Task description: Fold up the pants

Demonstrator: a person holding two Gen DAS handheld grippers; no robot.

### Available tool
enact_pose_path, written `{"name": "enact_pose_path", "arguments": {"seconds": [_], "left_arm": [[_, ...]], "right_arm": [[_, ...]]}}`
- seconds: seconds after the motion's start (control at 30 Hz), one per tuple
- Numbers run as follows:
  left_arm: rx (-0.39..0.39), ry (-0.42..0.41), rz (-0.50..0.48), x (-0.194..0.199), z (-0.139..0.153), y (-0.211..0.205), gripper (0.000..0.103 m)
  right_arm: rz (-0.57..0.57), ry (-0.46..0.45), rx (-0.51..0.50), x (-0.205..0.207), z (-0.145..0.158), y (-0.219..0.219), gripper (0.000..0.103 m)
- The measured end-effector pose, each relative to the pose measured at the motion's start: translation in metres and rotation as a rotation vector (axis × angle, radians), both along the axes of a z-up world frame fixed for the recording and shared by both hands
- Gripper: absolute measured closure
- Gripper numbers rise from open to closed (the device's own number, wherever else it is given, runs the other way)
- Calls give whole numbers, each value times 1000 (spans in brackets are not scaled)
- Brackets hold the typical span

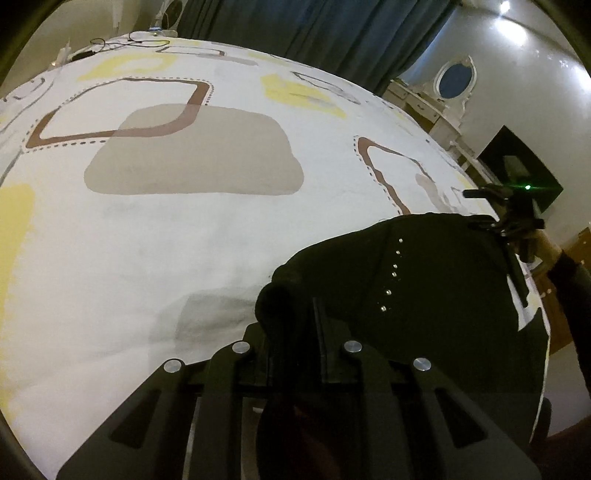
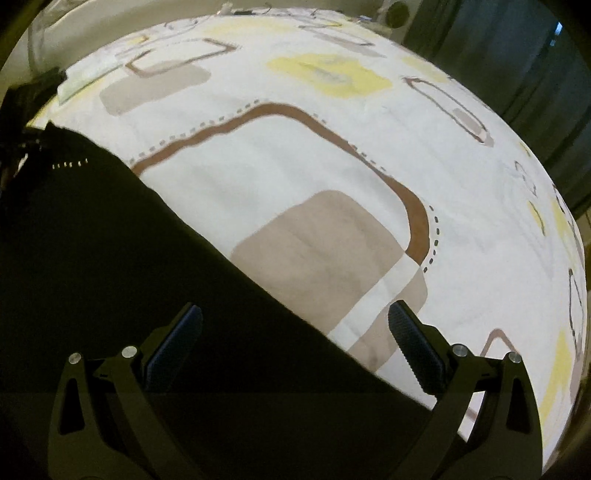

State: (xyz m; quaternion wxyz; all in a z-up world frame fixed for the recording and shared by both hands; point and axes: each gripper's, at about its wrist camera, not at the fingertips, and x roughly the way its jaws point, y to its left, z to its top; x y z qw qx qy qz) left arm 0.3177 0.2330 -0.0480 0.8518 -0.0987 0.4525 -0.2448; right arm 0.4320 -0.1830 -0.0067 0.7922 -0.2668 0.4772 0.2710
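Note:
Black pants (image 1: 424, 288) with a row of small silver studs (image 1: 391, 275) lie on a bed with a patterned white sheet (image 1: 184, 221). My left gripper (image 1: 295, 317) is shut on a bunched fold of the pants at their near edge. In the right wrist view the pants (image 2: 110, 258) spread across the lower left. My right gripper (image 2: 295, 325) is open, its fingers wide apart over the pants' edge, holding nothing. The right gripper also shows in the left wrist view (image 1: 513, 218) at the far side of the pants.
The sheet (image 2: 332, 166) has brown, beige and yellow shapes. Dark curtains (image 1: 314, 33) hang behind the bed. A white dresser with an oval mirror (image 1: 454, 79) stands at the right. Cables (image 1: 125, 40) lie at the bed's far corner.

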Motion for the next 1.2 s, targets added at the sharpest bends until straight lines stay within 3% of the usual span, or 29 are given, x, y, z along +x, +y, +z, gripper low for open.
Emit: {"name": "enact_pose_path", "arguments": {"seconds": [0.13, 0.3, 0.57, 0.63, 0.7, 0.77, 0.87, 1.0, 1.07, 1.1, 1.2], "left_arm": [[-14, 3, -9, 1, -1, 3, 86], [-24, 2, -13, 4, -1, 3, 86], [-27, 14, -21, 13, -1, 0, 85], [-36, 19, -18, 16, -2, -1, 82], [-54, 30, -11, 20, -4, 0, 81], [-92, 44, -6, 22, -5, 2, 76], [-115, 46, -24, 24, -5, -1, 63], [-6, 8, -51, 22, 0, -17, 59], [44, -6, -52, 19, 1, -22, 64], [66, -10, -41, 19, 2, -22, 72], [1, 15, -19, 21, 1, -15, 94]], "right_arm": [[53, 82, 11, 7, -9, -4, 2], [29, 219, 46, 18, -26, -13, 2], [-1, 294, 65, 25, -34, -15, 5], [-5, 290, 62, 24, -31, -16, 14], [-23, 302, 83, 23, -25, -20, 41], [-37, 315, 90, 24, -23, -24, 60], [-32, 316, 66, 22, -22, -18, 72], [-11, 289, 40, 13, -16, -10, 92], [-4, 246, 10, 3, -13, -5, 94], [-5, 226, 4, 0, -10, -4, 95], [-16, 146, -1, -15, -2, -2, 95]]}}
